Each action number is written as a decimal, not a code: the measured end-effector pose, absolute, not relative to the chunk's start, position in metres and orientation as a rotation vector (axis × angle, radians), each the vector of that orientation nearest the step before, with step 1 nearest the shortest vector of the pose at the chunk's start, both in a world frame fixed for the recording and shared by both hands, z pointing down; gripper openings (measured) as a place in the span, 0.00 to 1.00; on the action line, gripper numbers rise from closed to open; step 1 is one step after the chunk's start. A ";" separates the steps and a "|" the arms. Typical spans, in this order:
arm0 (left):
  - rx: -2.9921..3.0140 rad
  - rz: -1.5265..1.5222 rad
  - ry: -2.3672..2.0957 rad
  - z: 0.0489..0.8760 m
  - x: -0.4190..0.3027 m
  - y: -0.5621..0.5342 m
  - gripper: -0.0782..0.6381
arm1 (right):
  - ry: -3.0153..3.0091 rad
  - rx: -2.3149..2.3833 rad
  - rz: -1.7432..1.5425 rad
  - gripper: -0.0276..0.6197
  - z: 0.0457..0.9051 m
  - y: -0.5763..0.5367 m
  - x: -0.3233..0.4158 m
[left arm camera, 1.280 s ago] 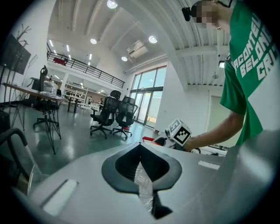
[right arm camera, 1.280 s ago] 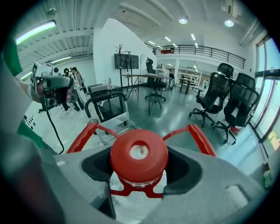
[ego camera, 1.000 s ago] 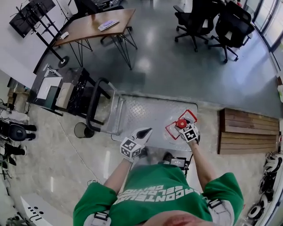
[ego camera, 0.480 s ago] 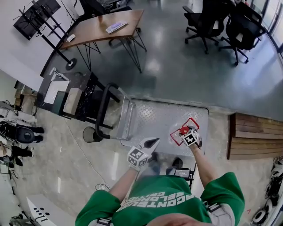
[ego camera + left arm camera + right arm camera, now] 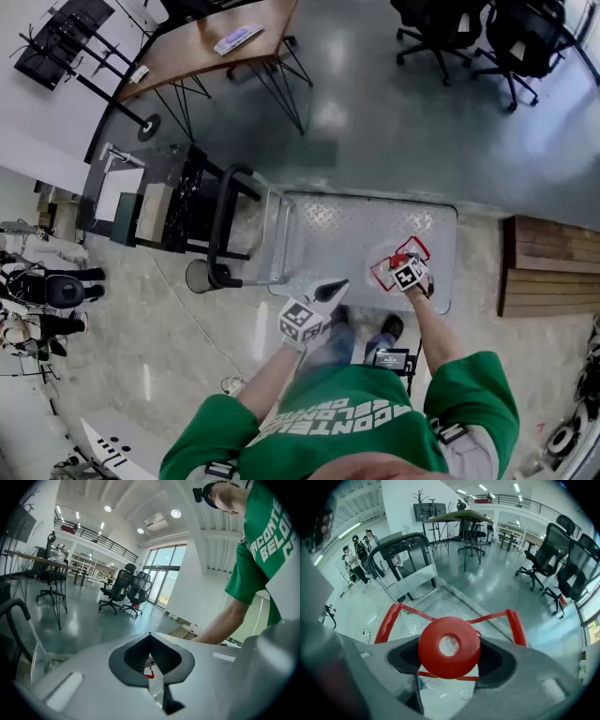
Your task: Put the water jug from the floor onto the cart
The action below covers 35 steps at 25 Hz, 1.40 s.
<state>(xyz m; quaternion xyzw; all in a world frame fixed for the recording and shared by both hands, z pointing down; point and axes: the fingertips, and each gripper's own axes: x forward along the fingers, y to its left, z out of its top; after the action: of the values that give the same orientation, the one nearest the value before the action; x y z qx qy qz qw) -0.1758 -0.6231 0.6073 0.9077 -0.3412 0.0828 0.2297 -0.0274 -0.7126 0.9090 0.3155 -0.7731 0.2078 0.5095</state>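
Barely shifted above the cart [image 5: 349, 236] since a second before, the water jug [image 5: 382, 274] was held by its red cap [image 5: 449, 647] in our clamped right gripper [image 5: 401, 266], our left gripper [image 5: 330, 291] closed on nothing; we judged only setting-down and release remained.

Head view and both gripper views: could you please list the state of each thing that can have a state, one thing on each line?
water jug: upright, red cap on, gripped at the neck, over the cart deck; whether it rests on the deck cannot be told.
right claw: shut on the water jug.
left claw: shut, holding nothing.
cart: handle upright, deck bare apart from the jug.
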 end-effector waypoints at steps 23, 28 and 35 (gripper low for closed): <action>2.465 0.286 -0.802 0.648 -0.169 -0.609 0.13 | -1.822 0.794 0.533 0.51 0.956 -0.694 -0.034; 2.481 0.288 -0.777 0.643 -0.163 -0.604 0.13 | -1.809 0.787 0.524 0.51 0.962 -0.687 -0.033; 2.507 0.292 -0.810 0.631 -0.167 -0.601 0.13 | -1.824 0.804 0.556 0.51 0.945 -0.694 -0.036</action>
<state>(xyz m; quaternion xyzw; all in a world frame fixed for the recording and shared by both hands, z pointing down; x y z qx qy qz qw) -0.1669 -0.6015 0.6313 0.9174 -0.2964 0.1068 0.2433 -0.0363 -0.6940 0.9447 0.3340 -0.7578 0.2310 0.5107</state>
